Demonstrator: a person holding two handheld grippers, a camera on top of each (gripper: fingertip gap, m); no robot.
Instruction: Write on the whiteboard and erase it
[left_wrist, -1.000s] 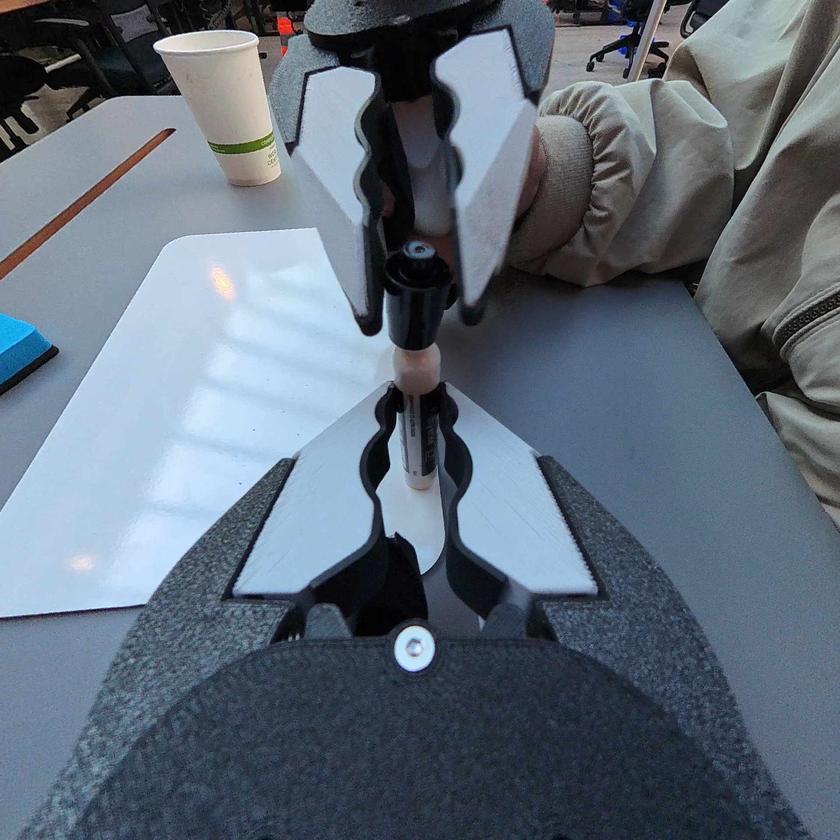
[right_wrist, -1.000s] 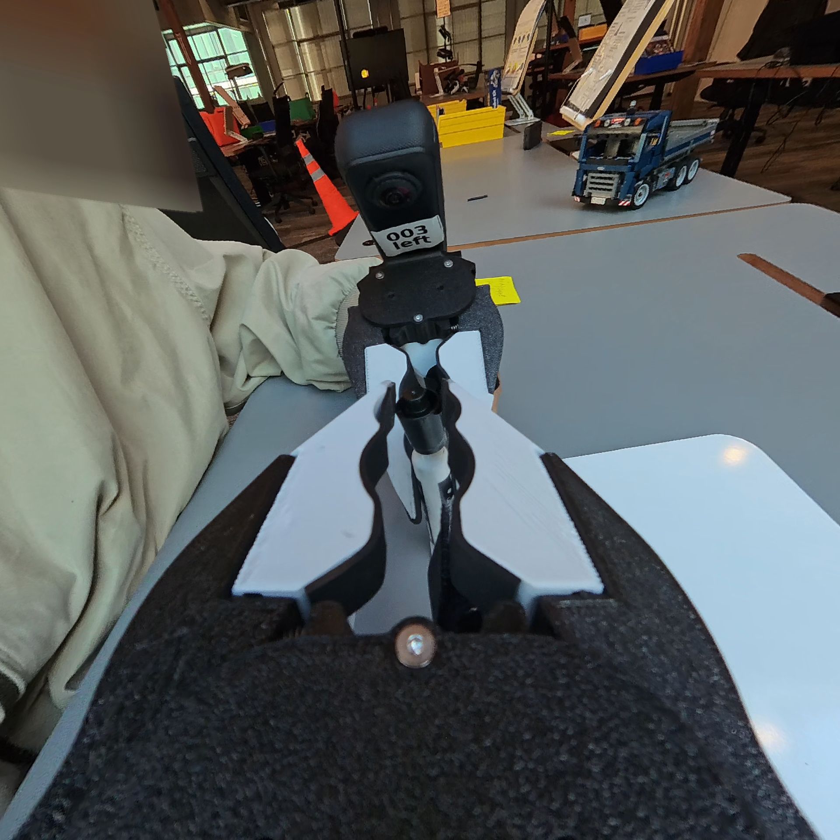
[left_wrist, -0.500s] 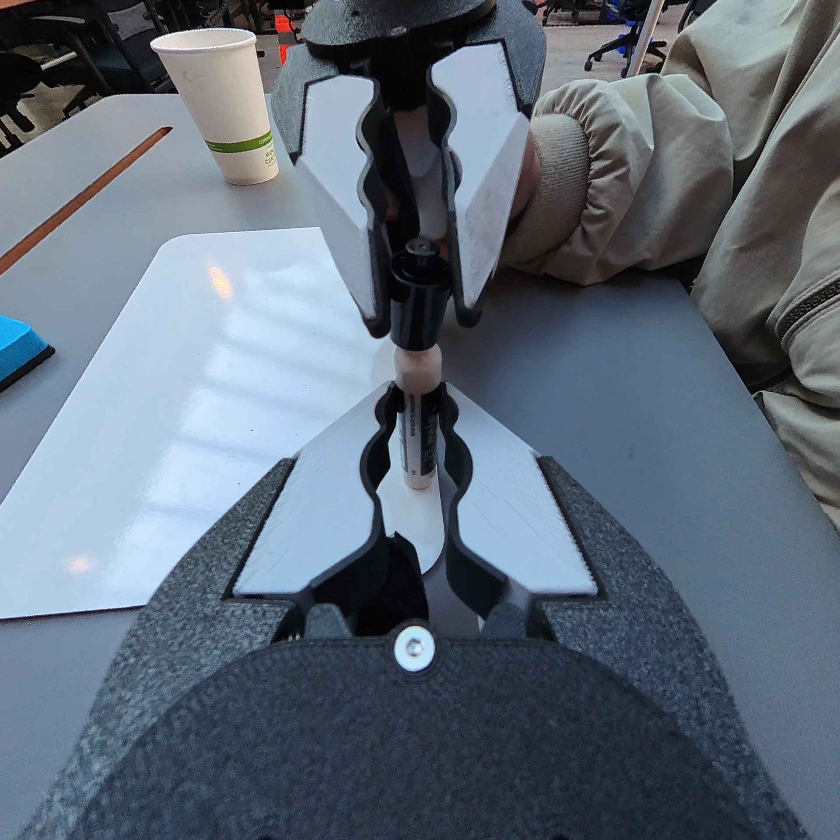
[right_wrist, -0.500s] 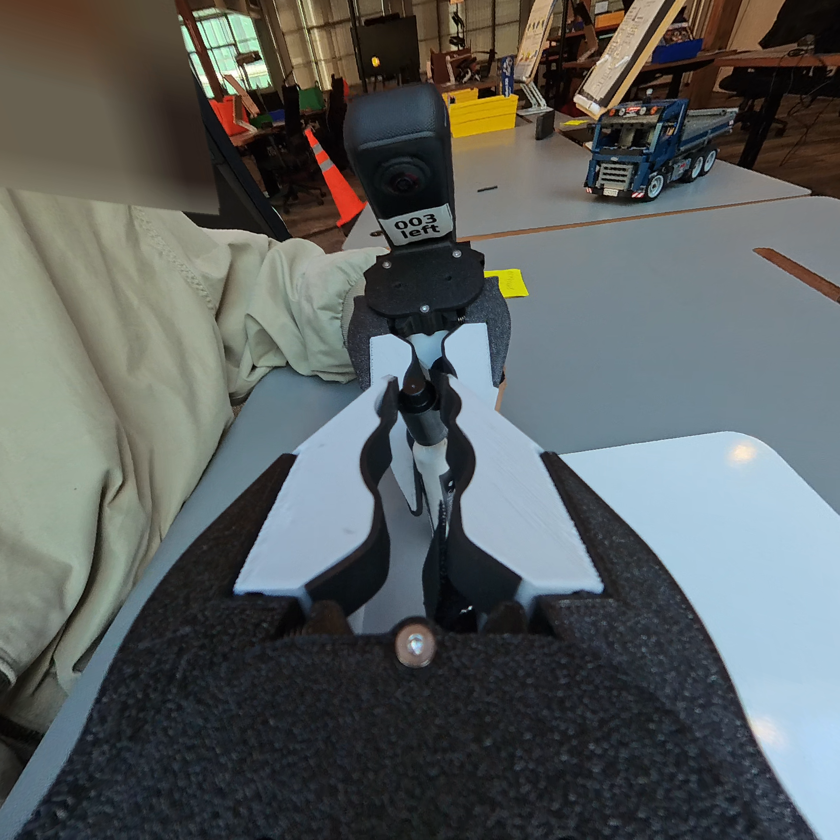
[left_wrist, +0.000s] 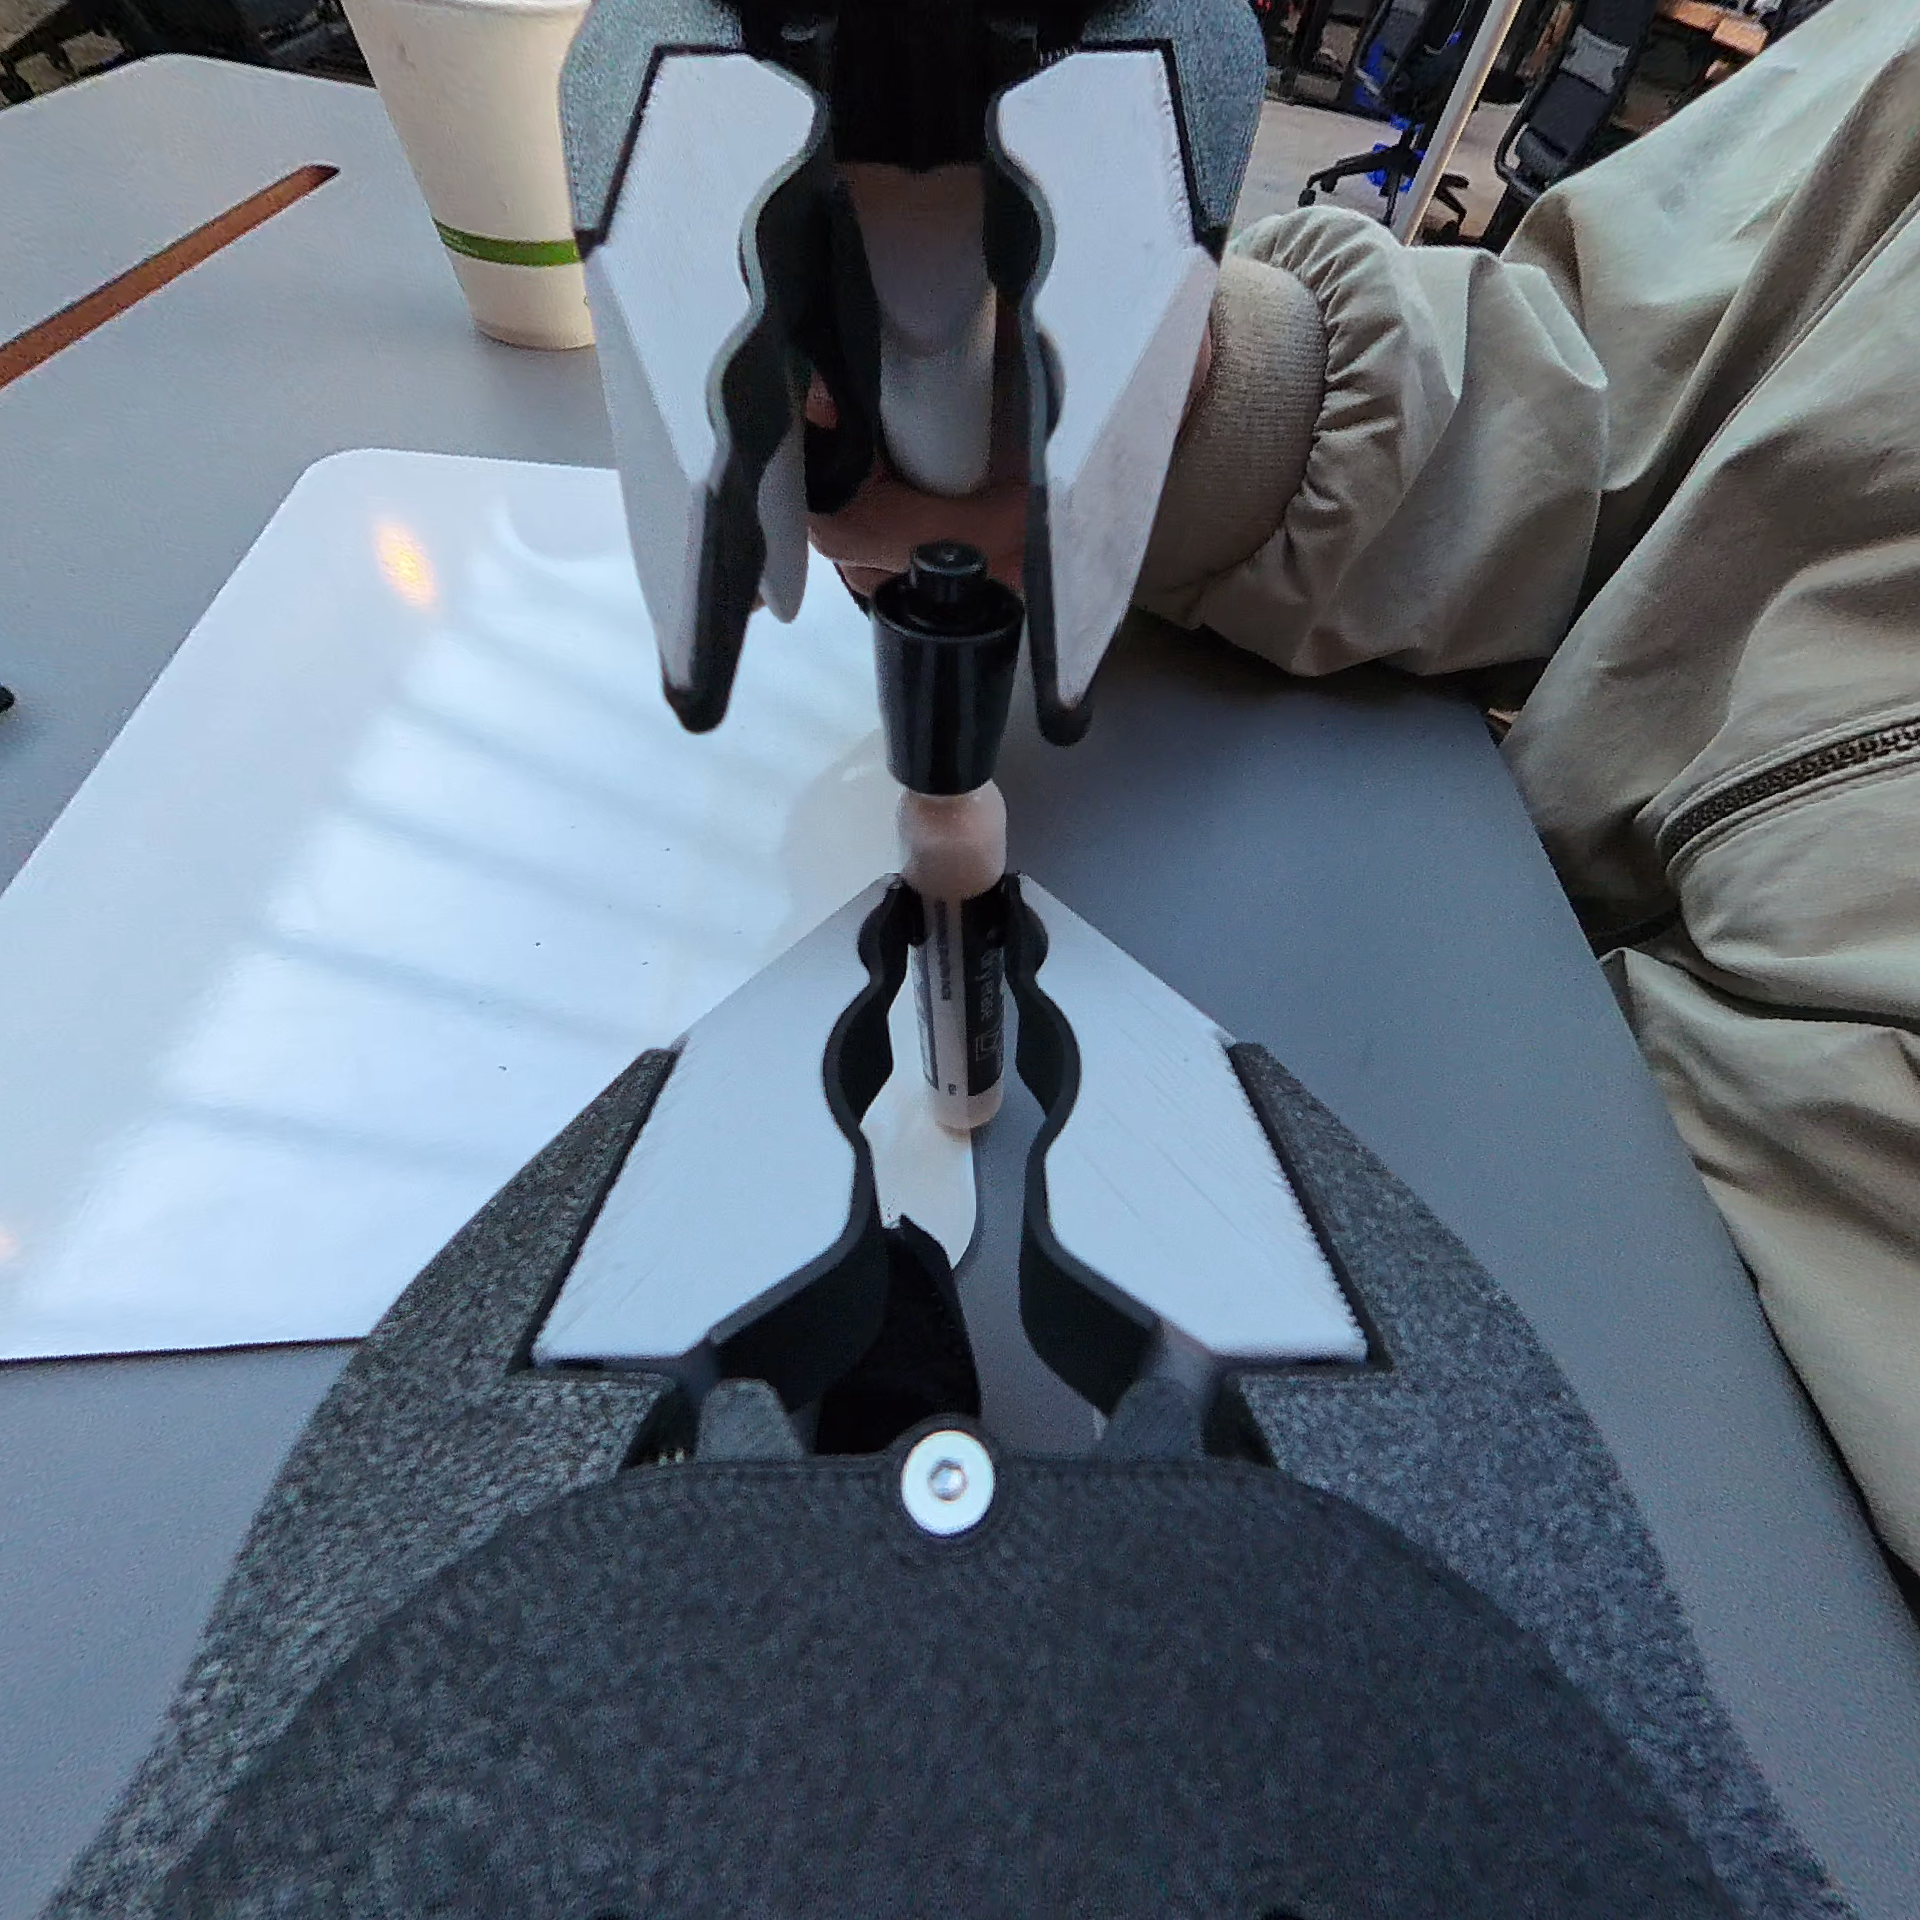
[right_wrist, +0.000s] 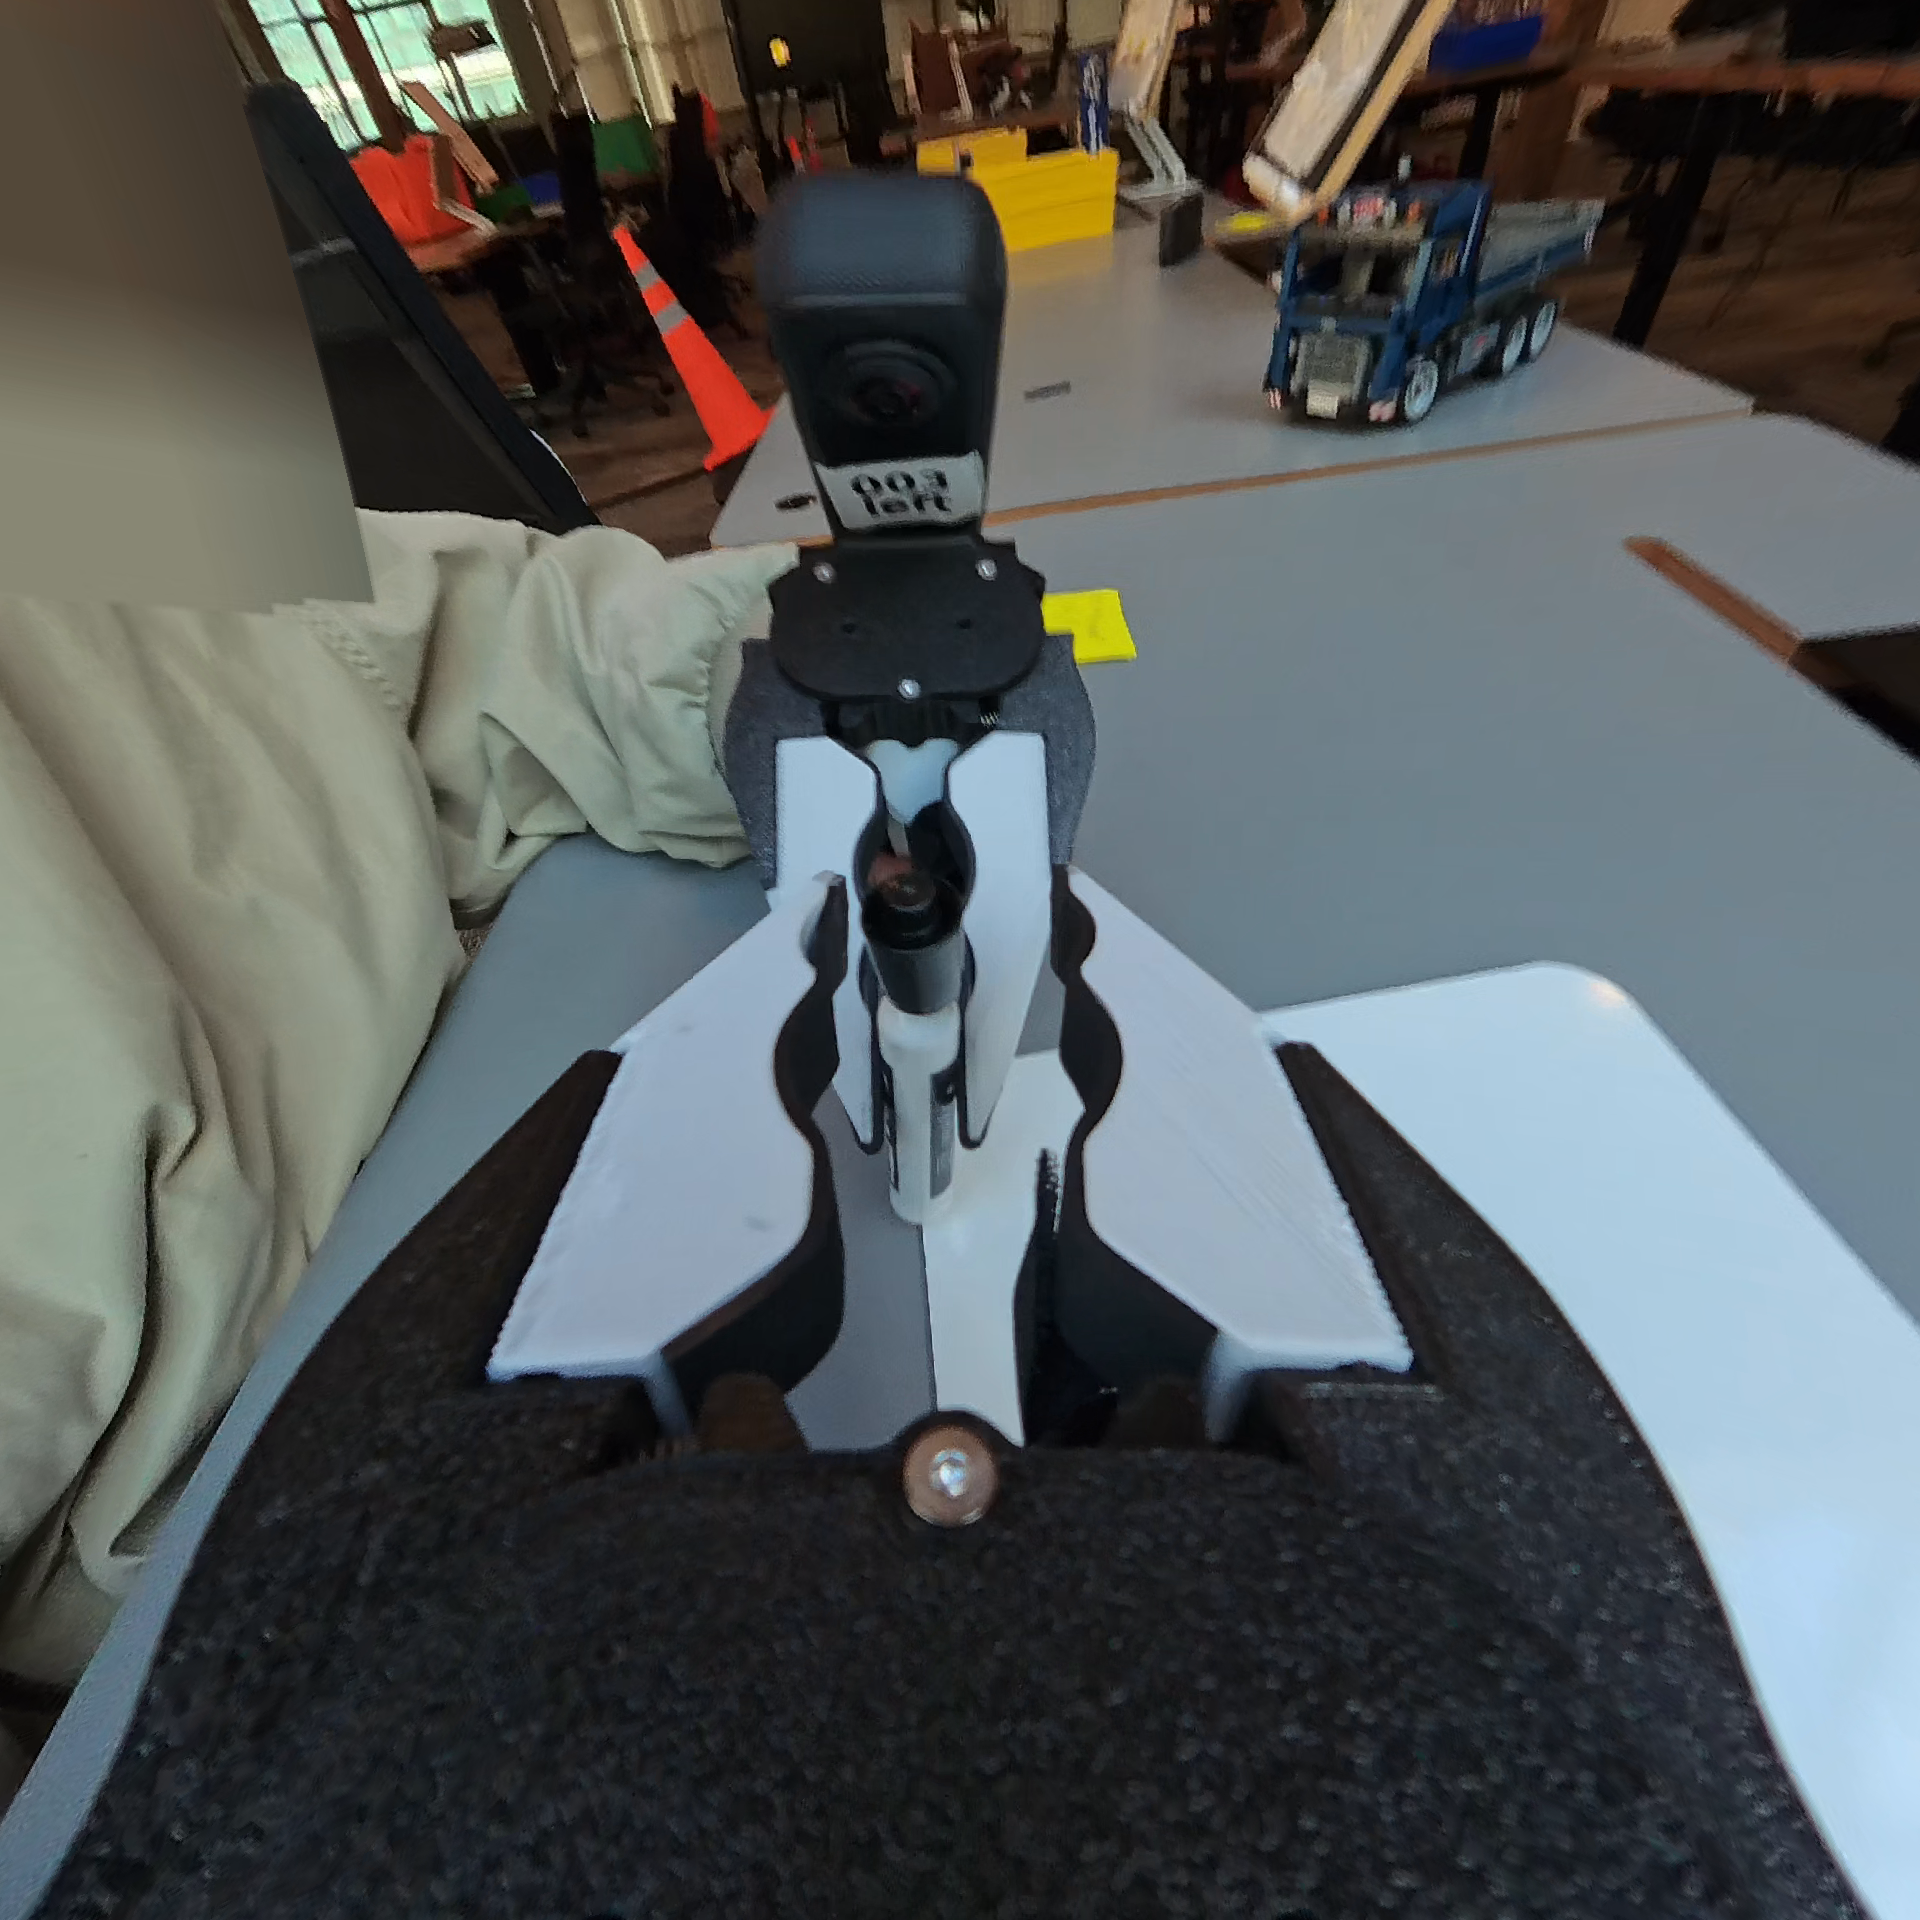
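Marker (left_wrist: 951, 997) upright, black cap (left_wrist: 943, 707) uppermost.

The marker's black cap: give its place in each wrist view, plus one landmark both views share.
Left wrist view: black cap at upper centre, beyond the left gripper, between the right gripper's open fingers.
Right wrist view: black cap at centre, just beyond this gripper's fingertips.
Shared landmark: the white board.

**Grippers nose to nose**

Your left gripper (left_wrist: 956, 894) is pinched tight around what it holds, fingers level. Your right gripper (left_wrist: 878, 717) faces it from above, jaws spread wide, a beige-sleeved hand (left_wrist: 935, 520) behind.
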